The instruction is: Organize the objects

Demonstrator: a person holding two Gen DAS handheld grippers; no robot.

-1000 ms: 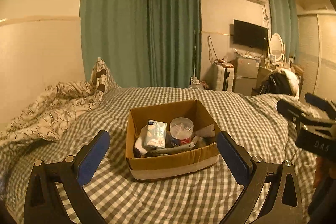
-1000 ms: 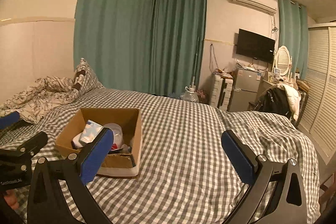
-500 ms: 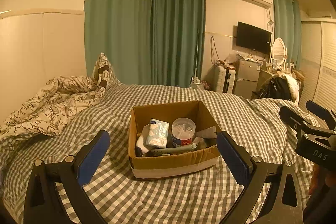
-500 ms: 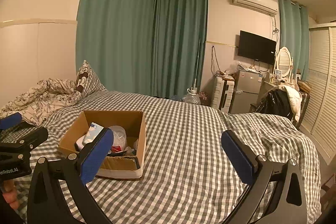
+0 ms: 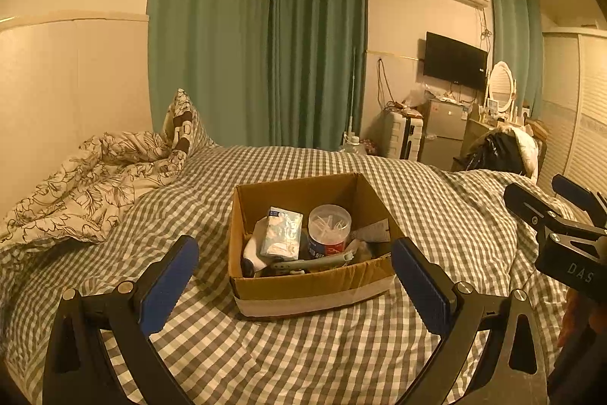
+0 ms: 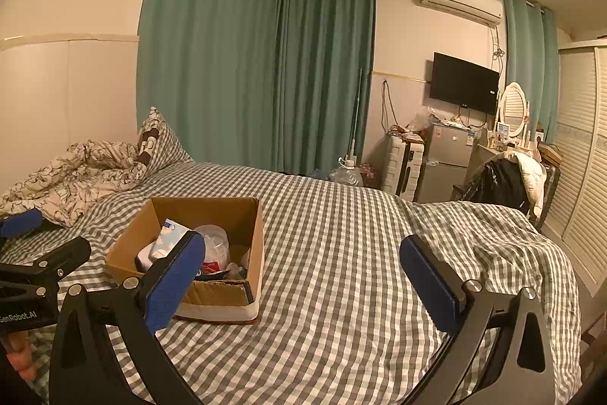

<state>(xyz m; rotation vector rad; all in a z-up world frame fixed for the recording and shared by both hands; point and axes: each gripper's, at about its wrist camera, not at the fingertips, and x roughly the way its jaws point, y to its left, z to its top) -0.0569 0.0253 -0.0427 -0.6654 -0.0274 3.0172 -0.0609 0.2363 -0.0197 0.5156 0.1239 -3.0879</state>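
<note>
Left gripper jaws wide apart, empty, aimed at cardboard box on checked bedspread. Inside: tissue pack, cotton-swab tub, probably a sock. Right gripper also spread, empty. Descend vertically, clear box walls.

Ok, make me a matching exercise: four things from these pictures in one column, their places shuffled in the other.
Things:
1. cotton swab tub
2. floral quilt
3. television
4. cardboard box

Places:
A. on the wall
B. on the checked bedspread
C. bunched by the headboard wall
D. upright inside the box

Pairs: 1-D, 2-C, 3-A, 4-B
</note>
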